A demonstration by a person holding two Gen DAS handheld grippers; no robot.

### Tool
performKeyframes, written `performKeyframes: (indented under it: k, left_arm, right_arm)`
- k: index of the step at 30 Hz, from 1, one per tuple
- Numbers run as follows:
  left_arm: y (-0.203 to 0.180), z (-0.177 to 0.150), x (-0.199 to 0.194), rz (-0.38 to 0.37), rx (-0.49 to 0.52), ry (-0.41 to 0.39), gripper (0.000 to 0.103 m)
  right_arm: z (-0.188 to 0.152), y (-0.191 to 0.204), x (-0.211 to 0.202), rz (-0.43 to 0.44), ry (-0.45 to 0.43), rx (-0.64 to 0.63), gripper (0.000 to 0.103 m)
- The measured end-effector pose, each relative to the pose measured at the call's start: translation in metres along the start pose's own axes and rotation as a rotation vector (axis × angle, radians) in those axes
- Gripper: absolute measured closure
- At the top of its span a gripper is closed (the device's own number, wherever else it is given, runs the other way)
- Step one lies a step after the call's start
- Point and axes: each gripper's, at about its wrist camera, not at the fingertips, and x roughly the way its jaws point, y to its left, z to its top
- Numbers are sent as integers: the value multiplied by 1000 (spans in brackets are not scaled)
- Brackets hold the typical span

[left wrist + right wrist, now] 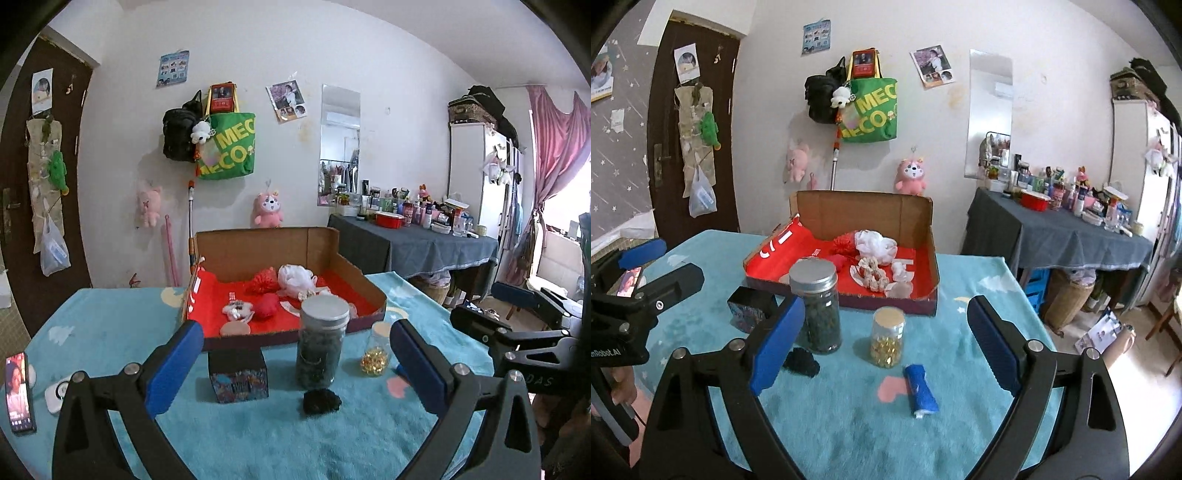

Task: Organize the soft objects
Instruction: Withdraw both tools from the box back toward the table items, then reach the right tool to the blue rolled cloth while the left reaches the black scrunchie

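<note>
A shallow cardboard box with a red lining (332, 258) (923, 221) stands on the blue table and holds several soft items: a white mesh puff (293, 278) (875, 243), red fluffy pieces (263, 282) and a small plush (238, 310). A black fuzzy ball (320, 401) (802, 362) lies on the cloth in front of the dark jar. A rolled blue cloth (921, 389) lies nearer the right gripper. My left gripper (295, 363) is open and empty above the black ball. My right gripper (886, 343) is open and empty above the table.
A tall dark jar with a metal lid (320, 343) (817, 306), a small jar of yellow capsules (376, 350) (887, 341) and a small dark box (238, 376) (751, 304) stand before the cardboard box. A phone (18, 391) lies at the left edge. A cluttered side table (424, 236) stands at the right.
</note>
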Motion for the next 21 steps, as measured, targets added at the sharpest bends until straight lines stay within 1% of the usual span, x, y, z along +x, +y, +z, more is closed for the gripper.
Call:
performKeyframes:
  k: [2, 7, 10, 21]
  left_arm:
    - [-1, -8, 1, 2, -5, 9, 0]
    - [-2, -27, 8, 8, -12, 47, 0]
    - [-2, -38, 15, 13, -18, 78, 0]
    - [-2, -81, 39, 40, -40, 192, 0]
  right_arm:
    - [-6, -1, 0, -4, 1, 11, 13]
    - [-27, -5, 5, 1, 40, 55, 12]
    - [-39, -4, 10, -32, 51, 45, 12]
    - [-75, -4, 35, -47, 138, 54, 12]
